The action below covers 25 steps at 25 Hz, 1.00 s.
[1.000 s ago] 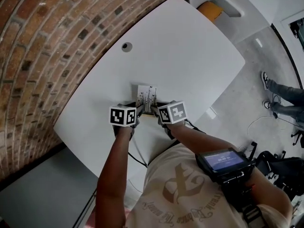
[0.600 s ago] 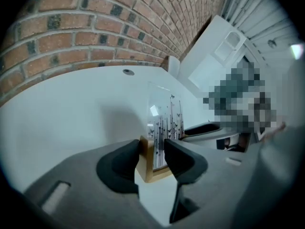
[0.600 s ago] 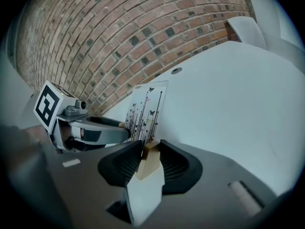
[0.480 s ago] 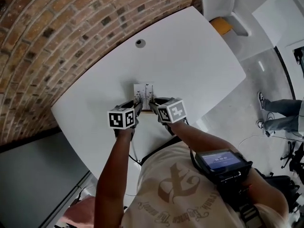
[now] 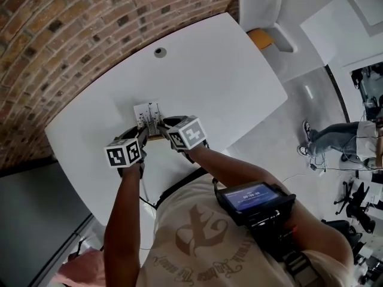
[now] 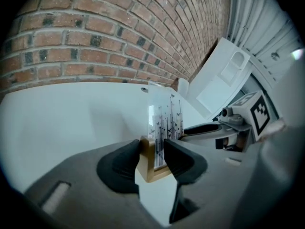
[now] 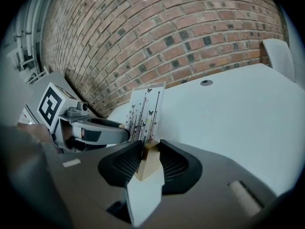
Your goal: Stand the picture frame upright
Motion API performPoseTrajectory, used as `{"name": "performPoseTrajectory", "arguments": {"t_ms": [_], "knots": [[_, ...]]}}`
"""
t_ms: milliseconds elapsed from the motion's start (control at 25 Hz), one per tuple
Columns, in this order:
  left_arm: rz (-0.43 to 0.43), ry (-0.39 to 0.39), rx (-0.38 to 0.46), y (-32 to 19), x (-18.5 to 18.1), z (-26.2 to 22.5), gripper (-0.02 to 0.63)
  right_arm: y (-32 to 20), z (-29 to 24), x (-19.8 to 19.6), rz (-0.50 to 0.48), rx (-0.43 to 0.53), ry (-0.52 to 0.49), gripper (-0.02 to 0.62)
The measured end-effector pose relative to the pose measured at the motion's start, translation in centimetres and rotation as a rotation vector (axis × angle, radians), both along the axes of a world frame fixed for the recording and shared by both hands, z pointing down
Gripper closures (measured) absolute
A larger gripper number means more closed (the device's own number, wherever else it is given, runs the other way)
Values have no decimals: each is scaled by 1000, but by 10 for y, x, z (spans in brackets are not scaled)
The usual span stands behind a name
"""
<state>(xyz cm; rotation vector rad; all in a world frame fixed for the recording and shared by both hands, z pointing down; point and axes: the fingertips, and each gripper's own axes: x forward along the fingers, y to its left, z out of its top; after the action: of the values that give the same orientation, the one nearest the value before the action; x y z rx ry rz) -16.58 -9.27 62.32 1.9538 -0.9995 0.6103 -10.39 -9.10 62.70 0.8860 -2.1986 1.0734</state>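
The picture frame (image 5: 148, 112) has a pale wooden rim and a white print of black stems and butterflies. It stands tilted on the white table (image 5: 209, 70), with its print rising between the two grippers. My left gripper (image 5: 142, 134) is shut on one lower wooden corner (image 6: 148, 162). My right gripper (image 5: 165, 127) is shut on the other lower corner (image 7: 147, 163). In the left gripper view the print (image 6: 167, 120) rises past the pads, and the right gripper (image 6: 228, 128) shows beside it. In the right gripper view the print (image 7: 146, 109) leans toward the left gripper (image 7: 90, 130).
A round cable hole (image 5: 160, 52) lies in the table behind the frame. A brick wall (image 5: 72, 23) runs along the table's far side. A white chair with a yellow seat (image 5: 261, 17) stands past the far right corner. Someone's legs (image 5: 335, 135) are on the floor at right.
In the head view both grippers and the frame sit further left and nearer the brick wall than a second ago, and the view itself has swung. Both grippers stay on the frame's corners.
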Motion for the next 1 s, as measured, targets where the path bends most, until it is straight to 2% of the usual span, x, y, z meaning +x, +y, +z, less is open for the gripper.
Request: {"name": "performPoseTrajectory", "arguments": {"t_ms": [200, 480, 800, 1000], "knots": [[-58, 20, 21, -9, -6, -2, 449, -14, -3, -6, -74, 28, 17, 468], [-94, 33, 19, -25, -7, 7, 456, -33, 6, -6, -159, 47, 46, 468], [-135, 54, 21, -62, -9, 15, 465, -78, 12, -9, -274, 117, 68, 469], [-152, 42, 58, -97, -8, 14, 471, -117, 12, -9, -318, 179, 50, 469]]}}
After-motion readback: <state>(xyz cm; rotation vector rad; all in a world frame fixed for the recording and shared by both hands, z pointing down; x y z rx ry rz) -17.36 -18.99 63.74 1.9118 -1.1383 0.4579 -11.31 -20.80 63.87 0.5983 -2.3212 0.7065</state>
